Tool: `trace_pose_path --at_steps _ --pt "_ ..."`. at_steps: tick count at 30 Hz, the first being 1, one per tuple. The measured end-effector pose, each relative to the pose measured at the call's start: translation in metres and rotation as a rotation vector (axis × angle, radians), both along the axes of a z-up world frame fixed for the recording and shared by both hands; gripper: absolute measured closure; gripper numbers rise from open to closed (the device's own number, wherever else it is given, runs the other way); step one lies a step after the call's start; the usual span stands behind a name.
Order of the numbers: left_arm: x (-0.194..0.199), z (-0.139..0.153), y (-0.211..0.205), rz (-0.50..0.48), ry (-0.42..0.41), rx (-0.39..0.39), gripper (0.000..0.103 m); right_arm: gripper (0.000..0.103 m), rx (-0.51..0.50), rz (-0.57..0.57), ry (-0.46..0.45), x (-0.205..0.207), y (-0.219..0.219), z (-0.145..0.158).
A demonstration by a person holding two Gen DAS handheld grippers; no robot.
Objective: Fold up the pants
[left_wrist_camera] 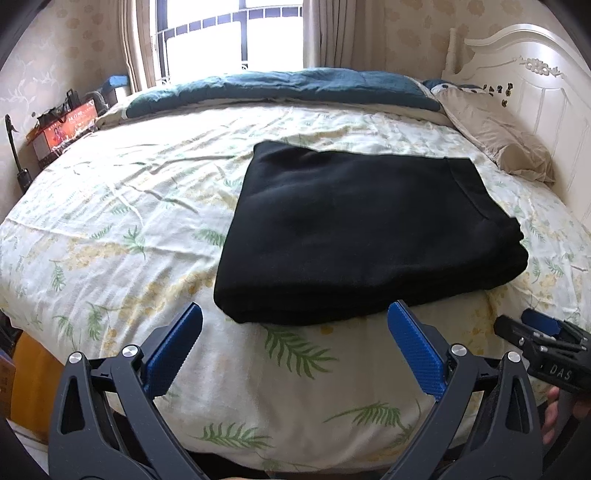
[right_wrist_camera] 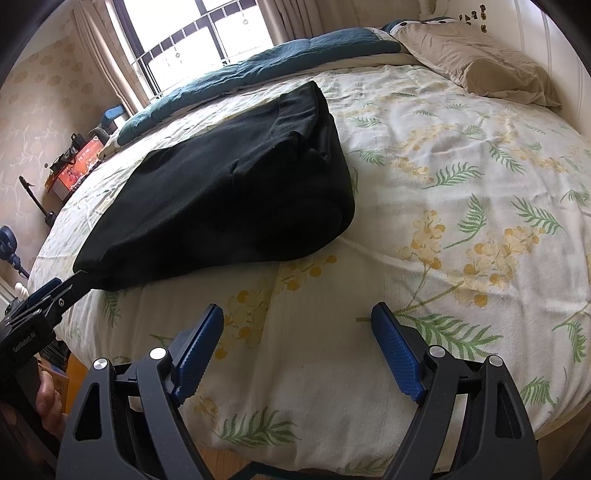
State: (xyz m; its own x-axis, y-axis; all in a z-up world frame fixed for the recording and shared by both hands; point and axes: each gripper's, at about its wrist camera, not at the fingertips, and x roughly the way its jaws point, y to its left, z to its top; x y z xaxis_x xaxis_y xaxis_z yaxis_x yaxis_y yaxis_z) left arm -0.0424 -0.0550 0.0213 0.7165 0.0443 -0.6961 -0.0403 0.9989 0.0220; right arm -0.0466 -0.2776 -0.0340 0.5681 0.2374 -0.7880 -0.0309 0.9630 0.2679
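Black pants point(left_wrist_camera: 354, 229) lie folded into a thick rectangle on the floral bedsheet point(left_wrist_camera: 129, 229); they also show in the right wrist view point(right_wrist_camera: 229, 206) at centre left. My left gripper point(left_wrist_camera: 295, 317) is open and empty, just short of the near edge of the pants. My right gripper point(right_wrist_camera: 297, 317) is open and empty over bare sheet, to the right of the pants. The right gripper shows at the lower right of the left wrist view point(left_wrist_camera: 532, 325). The left gripper shows at the left edge of the right wrist view point(right_wrist_camera: 59, 288).
A teal blanket point(left_wrist_camera: 280, 86) lies across the far side of the bed. A beige pillow point(left_wrist_camera: 498, 136) rests by the white headboard point(left_wrist_camera: 546, 85). A red box point(left_wrist_camera: 62, 129) sits beside the bed at the left. The window point(left_wrist_camera: 229, 33) is behind.
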Motion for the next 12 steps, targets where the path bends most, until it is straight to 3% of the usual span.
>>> trace_pose_path --at_steps 3,5,7,10,12 --pt "0.002 0.018 0.003 -0.027 -0.075 -0.033 0.003 0.022 -0.001 0.003 -0.003 -0.002 0.001 0.002" --pt "0.009 0.037 0.009 -0.037 -0.125 0.002 0.003 0.022 0.023 0.011 -0.003 -0.004 0.0 0.011" --pt "0.024 0.054 0.026 -0.027 -0.16 0.041 0.003 0.022 0.068 0.057 -0.043 -0.005 0.0 0.04" --pt "0.077 0.066 0.073 -0.017 -0.151 0.049 0.003 0.017 0.084 0.127 -0.141 0.015 0.001 0.084" --pt "0.127 0.061 0.11 0.074 -0.152 0.105 0.003 0.016 0.121 0.159 -0.194 0.054 -0.004 0.11"
